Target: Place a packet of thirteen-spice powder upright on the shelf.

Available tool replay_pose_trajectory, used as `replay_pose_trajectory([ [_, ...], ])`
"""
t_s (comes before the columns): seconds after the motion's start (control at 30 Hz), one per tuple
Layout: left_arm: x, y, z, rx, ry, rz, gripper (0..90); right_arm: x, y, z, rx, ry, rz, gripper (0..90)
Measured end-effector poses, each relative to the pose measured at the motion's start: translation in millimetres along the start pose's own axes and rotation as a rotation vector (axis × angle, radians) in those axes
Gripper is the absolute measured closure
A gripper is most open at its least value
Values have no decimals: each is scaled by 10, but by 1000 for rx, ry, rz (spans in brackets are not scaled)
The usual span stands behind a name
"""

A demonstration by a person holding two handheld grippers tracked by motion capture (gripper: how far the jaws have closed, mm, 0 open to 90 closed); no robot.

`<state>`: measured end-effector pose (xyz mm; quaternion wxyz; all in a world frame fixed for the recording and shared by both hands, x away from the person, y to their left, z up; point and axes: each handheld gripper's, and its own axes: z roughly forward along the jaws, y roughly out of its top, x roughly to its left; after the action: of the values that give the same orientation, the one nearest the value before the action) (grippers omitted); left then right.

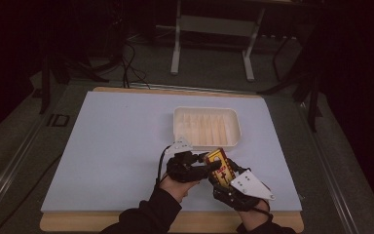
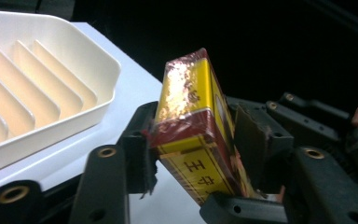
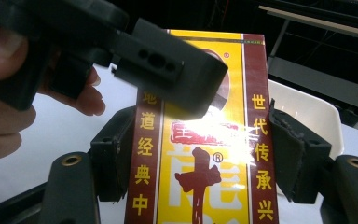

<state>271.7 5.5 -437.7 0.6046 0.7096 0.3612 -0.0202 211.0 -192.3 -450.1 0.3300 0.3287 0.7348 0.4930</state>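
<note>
Yellow-and-red cellophane-wrapped carton (image 3: 200, 154), printed with Chinese characters, is held above the near part of the worktop (image 1: 117, 146), just in front of the white ribbed tray (image 1: 206, 127). The right gripper (image 3: 200, 154) has its jaws clamped on the carton's two long edges, the printed face turned toward its camera. The left gripper (image 2: 193, 149) comes in from the side, its jaws set around the carton's upper end and pressing on its front and back faces, so both tools grip the same box at right angles. In the high view the carton (image 1: 219, 166) lies between the two gloved hands, clear of the tray.

Risk, as judged: the glossy film offers little friction, so if either tool lets go before the other has a firm hold, the carton may slide or pivot and drop onto the worktop. Opposed pulls by the two hands could also crush the thin card or tear the wrap.
</note>
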Motion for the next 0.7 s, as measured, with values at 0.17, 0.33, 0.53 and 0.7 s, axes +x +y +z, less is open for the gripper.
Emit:
replay_pose_trajectory([
  [0.17,-21,30,-7,-1,-14,6,641,-24,-13,18,13,3,26,316],
  [0.33,-70,43,1,10,0,59,686,-50,-22,37,26,12,42,315],
  [0.53,-123,73,7,21,32,106,690,-68,-19,50,28,24,57,307],
  [0.7,-170,117,11,28,48,150,691,-88,2,37,15,25,64,306],
])
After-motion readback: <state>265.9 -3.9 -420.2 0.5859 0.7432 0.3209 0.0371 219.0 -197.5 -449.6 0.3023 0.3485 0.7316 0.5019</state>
